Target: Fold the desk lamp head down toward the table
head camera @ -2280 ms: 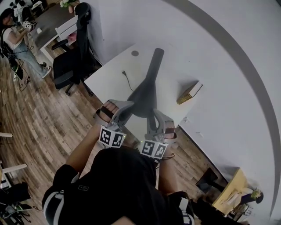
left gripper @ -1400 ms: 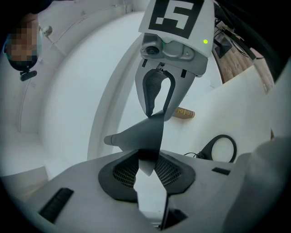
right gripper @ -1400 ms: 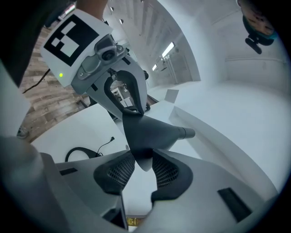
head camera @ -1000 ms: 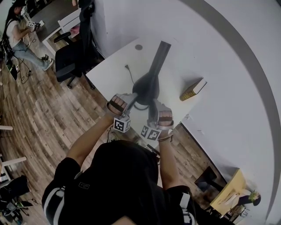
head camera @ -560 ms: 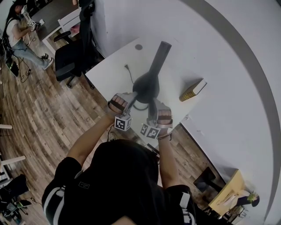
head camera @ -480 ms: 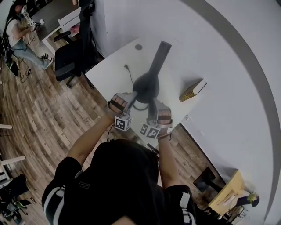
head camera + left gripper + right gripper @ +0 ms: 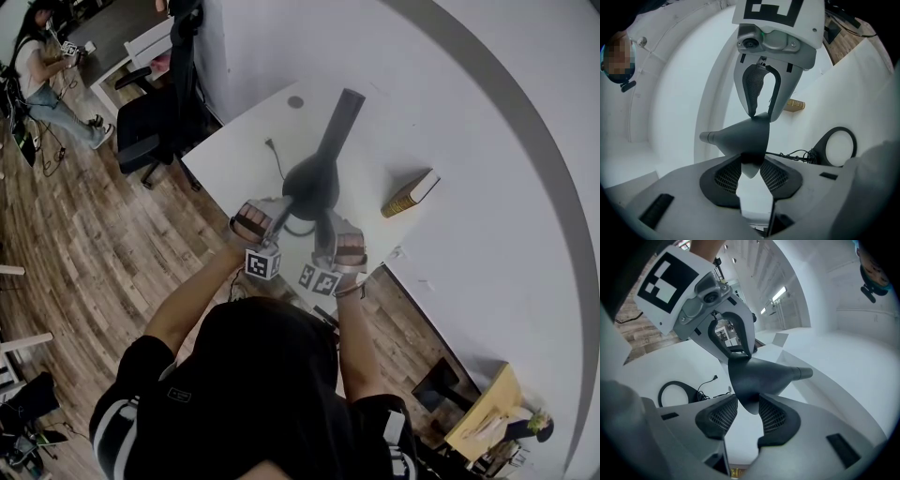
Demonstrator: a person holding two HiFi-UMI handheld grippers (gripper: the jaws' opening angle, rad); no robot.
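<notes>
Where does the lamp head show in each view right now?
Head view: lamp head at picture centre, neck running up-right.
Left gripper view: centre, cone pointing left.
Right gripper view: centre, cone pointing right.
Shared landmark: the black power cable.

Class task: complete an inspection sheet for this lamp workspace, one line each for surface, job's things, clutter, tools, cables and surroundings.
Surface: white table, clean.
Job's things: black cone-shaped lamp head, held at its rim from both sides; ring base on the table.
Clutter: one book near the table's edge.
Tools: left tool on the rim, jaws have just been opening; right tool shut on the opposite rim.
Cables: cable lies loose beside the base.
Surroundings: office chair, wooden floor, a person at another desk.
</notes>
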